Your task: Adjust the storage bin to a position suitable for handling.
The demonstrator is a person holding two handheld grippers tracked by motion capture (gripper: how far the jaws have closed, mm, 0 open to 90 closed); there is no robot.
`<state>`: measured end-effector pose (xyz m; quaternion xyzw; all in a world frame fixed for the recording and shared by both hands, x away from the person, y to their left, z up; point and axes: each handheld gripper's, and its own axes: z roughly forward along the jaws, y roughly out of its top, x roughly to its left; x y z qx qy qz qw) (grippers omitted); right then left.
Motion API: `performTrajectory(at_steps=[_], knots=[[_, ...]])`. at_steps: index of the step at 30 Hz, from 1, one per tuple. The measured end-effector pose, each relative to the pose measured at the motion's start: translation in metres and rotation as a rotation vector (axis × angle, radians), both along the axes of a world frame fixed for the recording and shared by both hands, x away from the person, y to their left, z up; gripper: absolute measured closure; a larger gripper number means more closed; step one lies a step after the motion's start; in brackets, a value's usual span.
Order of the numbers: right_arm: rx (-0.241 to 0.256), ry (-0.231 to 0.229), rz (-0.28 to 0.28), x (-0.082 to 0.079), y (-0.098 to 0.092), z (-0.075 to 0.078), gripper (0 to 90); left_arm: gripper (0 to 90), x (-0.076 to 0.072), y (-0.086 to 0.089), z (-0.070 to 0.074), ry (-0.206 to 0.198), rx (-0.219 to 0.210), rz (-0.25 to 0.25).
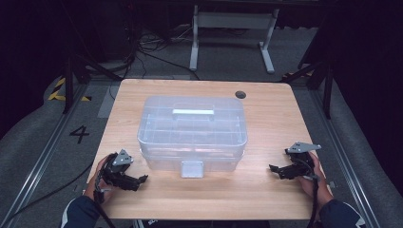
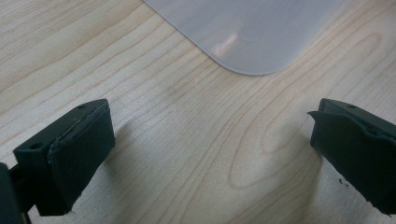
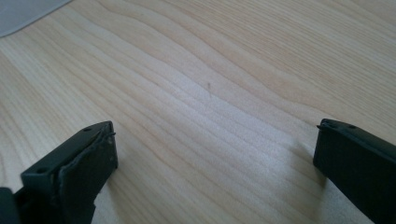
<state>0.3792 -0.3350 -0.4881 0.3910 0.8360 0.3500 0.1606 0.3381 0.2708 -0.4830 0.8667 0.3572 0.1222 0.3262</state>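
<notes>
High view: clear storage box mid-frame on desk, latch facing near edge; left hand-held gripper and right hand-held gripper flank it, jaws spread, seemingly ready to reach in.

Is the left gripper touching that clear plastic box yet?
Apart. The left gripper view shows bare wood between the left gripper, its jaws wide open, and the corner of the clear plastic box.

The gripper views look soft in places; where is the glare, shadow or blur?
Left gripper view: a pale glare spot sits on the plastic box, and the left gripper has blurred jaws casting soft shadows on the table. Right gripper view: the right gripper looks blurred too, with the wood bright between its jaws. High view: the room behind is dark.
</notes>
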Motion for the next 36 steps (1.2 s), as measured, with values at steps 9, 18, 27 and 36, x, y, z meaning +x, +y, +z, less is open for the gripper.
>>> performTrajectory(at_steps=[9,18,27,36], knots=[[0.003,0.000,-0.006,0.004,0.003,0.000,0.0,0.0,0.011,0.005,0.000,-0.002,0.007,-0.030],[-0.019,0.014,0.010,-0.002,0.003,0.003,2.5,0.0,0.015,0.005,0.000,-0.002,0.005,-0.052],[0.042,-0.010,0.043,-0.006,0.001,0.010,21.8,0.0,0.018,0.002,0.000,0.001,0.005,-0.051],[0.077,-0.089,0.050,-0.006,0.008,0.040,29.4,0.3,0.019,0.002,0.000,-0.001,0.005,-0.040]])
